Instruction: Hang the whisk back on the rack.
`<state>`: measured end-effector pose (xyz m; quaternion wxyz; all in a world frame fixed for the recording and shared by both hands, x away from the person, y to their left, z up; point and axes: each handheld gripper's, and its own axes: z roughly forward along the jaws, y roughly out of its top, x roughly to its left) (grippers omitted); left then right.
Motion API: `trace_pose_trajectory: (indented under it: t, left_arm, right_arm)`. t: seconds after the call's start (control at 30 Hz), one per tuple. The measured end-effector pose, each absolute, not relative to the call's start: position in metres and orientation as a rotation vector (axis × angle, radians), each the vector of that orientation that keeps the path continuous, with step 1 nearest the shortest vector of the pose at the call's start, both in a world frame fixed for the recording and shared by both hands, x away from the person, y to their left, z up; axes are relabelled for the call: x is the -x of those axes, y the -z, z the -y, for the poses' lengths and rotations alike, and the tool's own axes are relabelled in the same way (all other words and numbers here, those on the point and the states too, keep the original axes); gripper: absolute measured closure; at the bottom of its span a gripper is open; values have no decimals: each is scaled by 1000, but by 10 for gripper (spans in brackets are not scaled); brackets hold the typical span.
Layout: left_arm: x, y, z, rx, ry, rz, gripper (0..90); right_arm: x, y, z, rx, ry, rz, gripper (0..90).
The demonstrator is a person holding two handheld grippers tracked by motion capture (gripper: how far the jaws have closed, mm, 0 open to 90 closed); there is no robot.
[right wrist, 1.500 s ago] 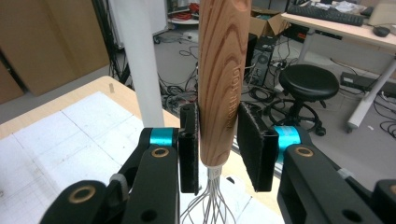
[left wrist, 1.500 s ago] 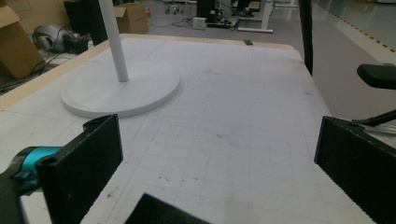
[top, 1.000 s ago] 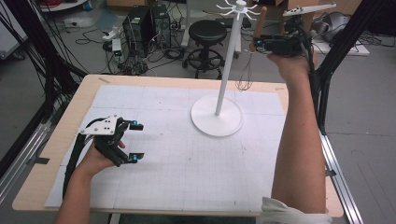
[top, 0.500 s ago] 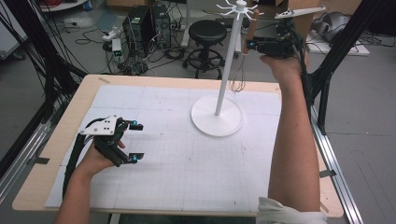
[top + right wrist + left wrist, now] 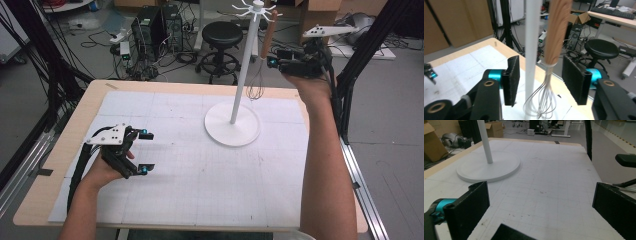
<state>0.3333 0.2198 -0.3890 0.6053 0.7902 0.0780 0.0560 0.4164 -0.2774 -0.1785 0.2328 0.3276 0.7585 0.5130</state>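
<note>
High view: my left tongs (image 5: pixel 145 151) rest on the worktop (image 5: pixel 60 145), jaws wide apart, nothing between them. My right tongs (image 5: pixel 272 57) are up by the white hook stand (image 5: pixel 243 75), where the whisk (image 5: pixel 266 45) hangs from a top hook, wooden handle up, wire end down. Left gripper view: left tongs (image 5: pixel 539 207) gape over bare gridded mat (image 5: pixel 554 182), stand base ahead. Right gripper view: right tongs (image 5: pixel 540 75) have just been opening; whisk (image 5: pixel 556 32) hangs between the pads (image 5: pixel 511 77), untouched, pole just beside.
</note>
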Motion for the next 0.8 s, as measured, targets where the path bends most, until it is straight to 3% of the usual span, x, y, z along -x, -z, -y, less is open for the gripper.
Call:
trace_pose_trajectory:
  t: [0.5, 0.8]
  left_arm:
    - [-337, 390, -219, -1816, -125, -187, 16]
    - [-338, 390, -217, -1820, -126, -197, 16]
  right_arm:
    - [-377, 205, 271, -781, -1471, -2125, 333]
    - [-349, 244, 265, -727, -1503, -2168, 270]
